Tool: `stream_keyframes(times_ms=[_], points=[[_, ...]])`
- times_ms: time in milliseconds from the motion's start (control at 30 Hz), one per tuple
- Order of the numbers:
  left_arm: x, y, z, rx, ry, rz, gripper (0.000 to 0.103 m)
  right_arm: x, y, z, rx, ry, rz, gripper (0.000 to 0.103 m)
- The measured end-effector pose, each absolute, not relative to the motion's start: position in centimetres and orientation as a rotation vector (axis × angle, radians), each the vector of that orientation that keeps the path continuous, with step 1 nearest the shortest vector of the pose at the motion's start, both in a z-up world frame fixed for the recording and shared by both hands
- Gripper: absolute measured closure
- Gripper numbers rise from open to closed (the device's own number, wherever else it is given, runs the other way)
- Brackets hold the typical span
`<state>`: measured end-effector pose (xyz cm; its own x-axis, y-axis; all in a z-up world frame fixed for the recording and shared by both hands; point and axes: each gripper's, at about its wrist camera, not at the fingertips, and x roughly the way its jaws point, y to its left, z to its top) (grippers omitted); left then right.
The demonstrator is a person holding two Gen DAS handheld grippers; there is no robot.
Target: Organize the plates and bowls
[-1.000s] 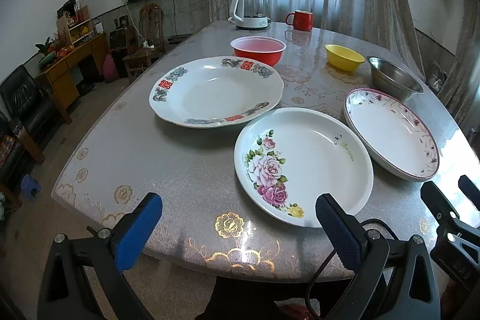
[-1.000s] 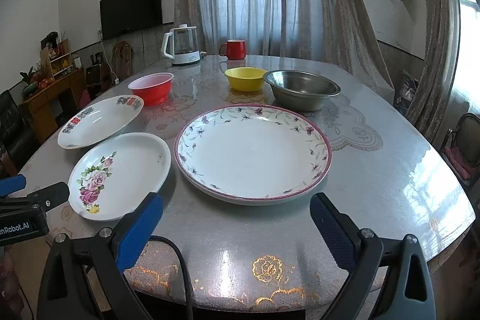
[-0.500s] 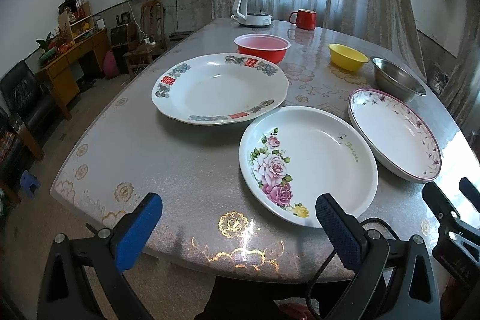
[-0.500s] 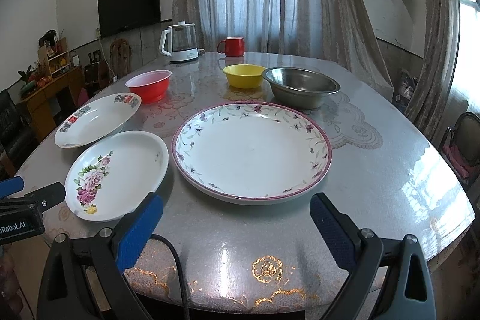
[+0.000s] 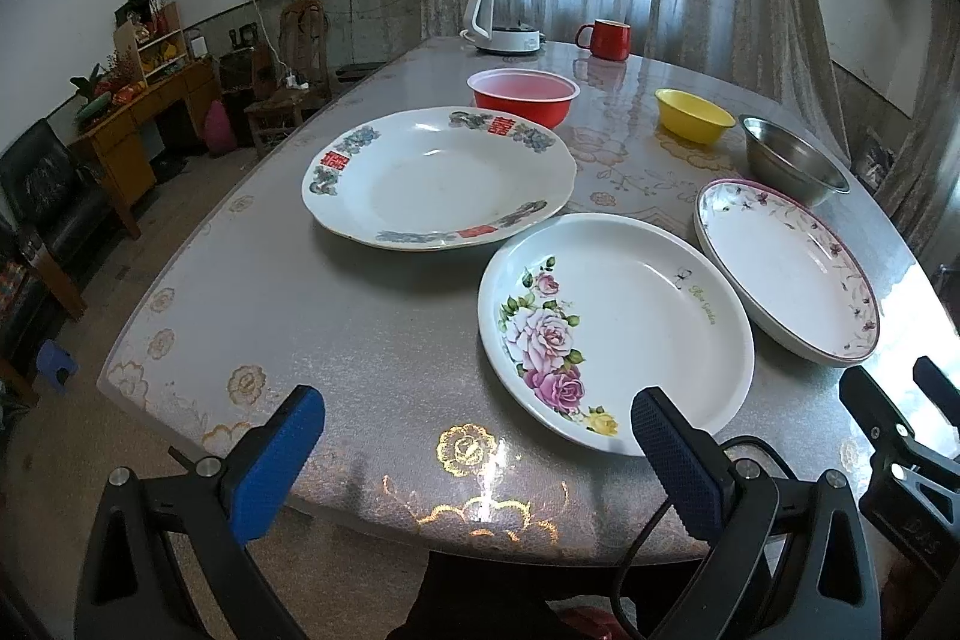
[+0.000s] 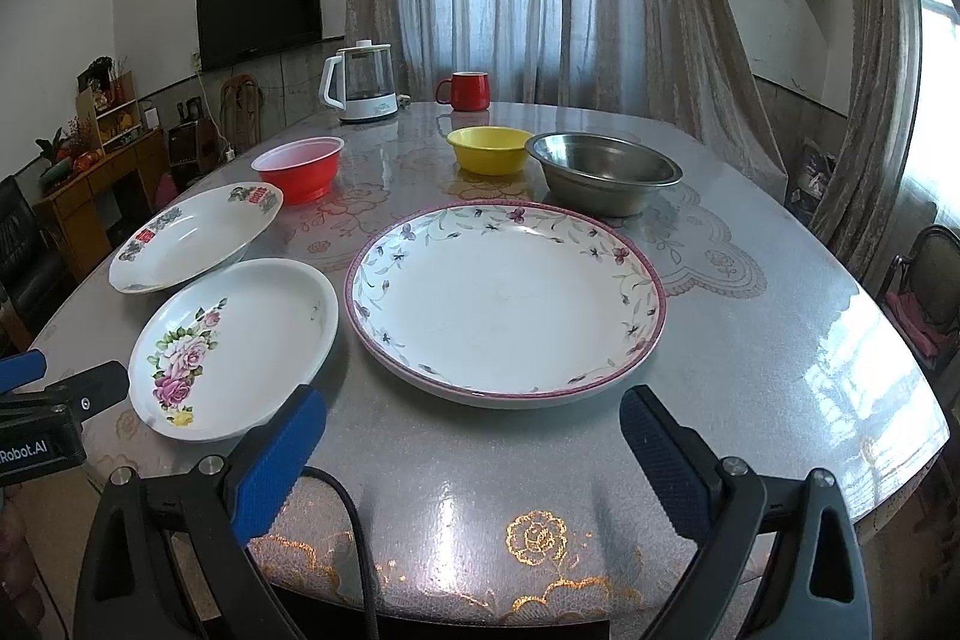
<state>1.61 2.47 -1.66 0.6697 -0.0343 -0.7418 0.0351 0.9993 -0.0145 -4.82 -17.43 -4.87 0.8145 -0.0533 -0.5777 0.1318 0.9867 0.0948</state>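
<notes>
Three plates lie on the grey table (image 5: 336, 316): a rose-print plate (image 5: 624, 328) (image 6: 240, 322), a plate with red characters (image 5: 438, 178) (image 6: 192, 238) behind it, and a purple-rimmed plate (image 5: 786, 274) (image 6: 504, 292) to the right. Behind them stand a red bowl (image 5: 522, 94) (image 6: 300, 166), a yellow bowl (image 5: 693, 113) (image 6: 489, 149) and a steel bowl (image 5: 792, 160) (image 6: 603, 172). My left gripper (image 5: 474, 442) is open and empty, at the table's near edge by the rose plate. My right gripper (image 6: 471, 436) is open and empty, just short of the purple-rimmed plate.
A white kettle (image 6: 363, 82) and a red mug (image 6: 468, 91) stand at the table's far edge. A chair (image 6: 924, 280) is at the right, a wooden cabinet (image 5: 144, 112) and black sofa (image 5: 42, 196) at the left.
Both grippers have edged slightly forward toward the plates. The jaws stay open and nothing on the table has moved.
</notes>
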Motion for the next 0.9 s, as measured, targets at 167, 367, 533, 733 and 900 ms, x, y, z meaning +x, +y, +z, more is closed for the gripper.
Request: stream_keyframes(times_ms=[167,367,533,733,900], points=[[2.0,3.3,-1.8,-0.046,0.846,-0.102,0.0,-4.4,-17.6,-4.9,0.139,0.618,-0.085,0.002],[3.0,5.6,-1.9,-0.165,0.836,-0.169,0.0,-3.1,-18.3,-4.9,0.186,0.618,-0.007,0.0],[4.3,8.1,-2.0,-0.295,0.855,-0.188,0.0,-2.2,-18.8,-5.0,0.216,0.636,0.016,0.0],[5.9,11.6,-1.7,-0.457,0.806,-0.176,0.0,-0.9,-17.9,-4.5,0.058,0.652,0.042,0.0],[8.3,13.4,-2.2,-0.466,0.871,-0.167,0.0,1.9,-18.4,-2.8,0.077,0.685,0.159,0.002]])
